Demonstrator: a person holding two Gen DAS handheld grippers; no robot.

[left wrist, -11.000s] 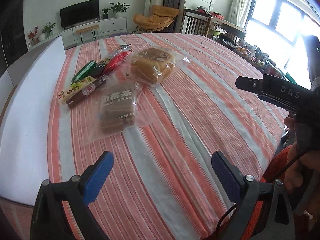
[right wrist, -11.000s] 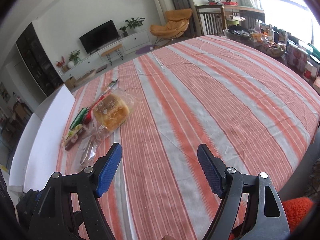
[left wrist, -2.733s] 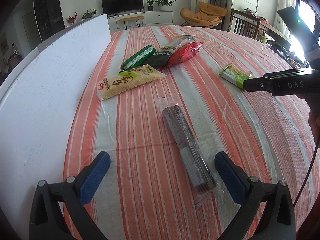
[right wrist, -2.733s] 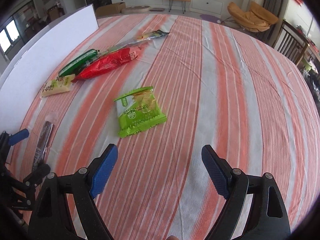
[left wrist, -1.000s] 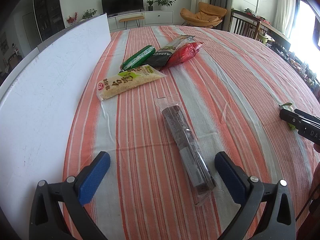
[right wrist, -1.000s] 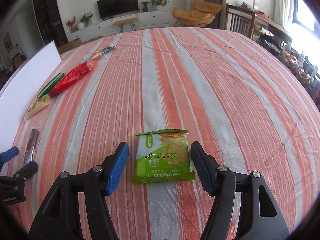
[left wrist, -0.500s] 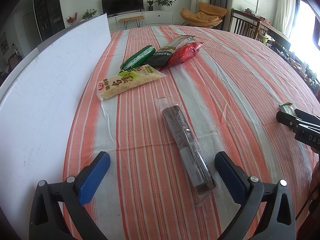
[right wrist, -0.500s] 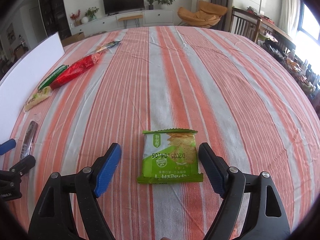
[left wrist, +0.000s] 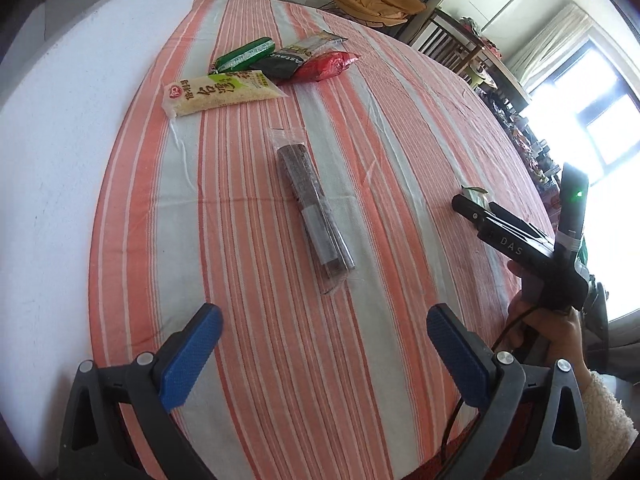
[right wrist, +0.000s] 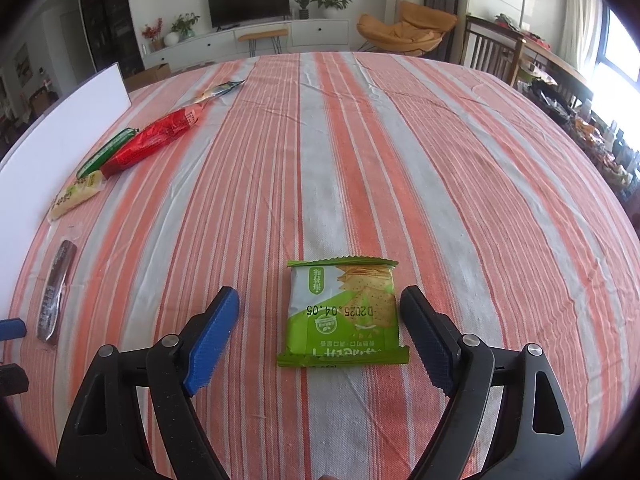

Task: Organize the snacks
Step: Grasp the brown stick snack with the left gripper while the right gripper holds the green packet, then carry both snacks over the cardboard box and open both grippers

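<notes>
The white board [left wrist: 60, 128] bounded the striped tablecloth [right wrist: 440, 184] on the left; bare cloth lay right of the green cracker packet [right wrist: 344, 312]. The right gripper [right wrist: 320, 336] sat low, jaws spread, the packet between its fingers, untouched. Only the left wrist view showed the right hand [left wrist: 560, 332] gripping that tool's handle. The left gripper [left wrist: 320, 356] hovered spread, short of the dark snack stick [left wrist: 316, 208]; rice-cracker bag [left wrist: 220, 92], green [left wrist: 244, 54] and red [left wrist: 326, 66] packs lay beyond.
</notes>
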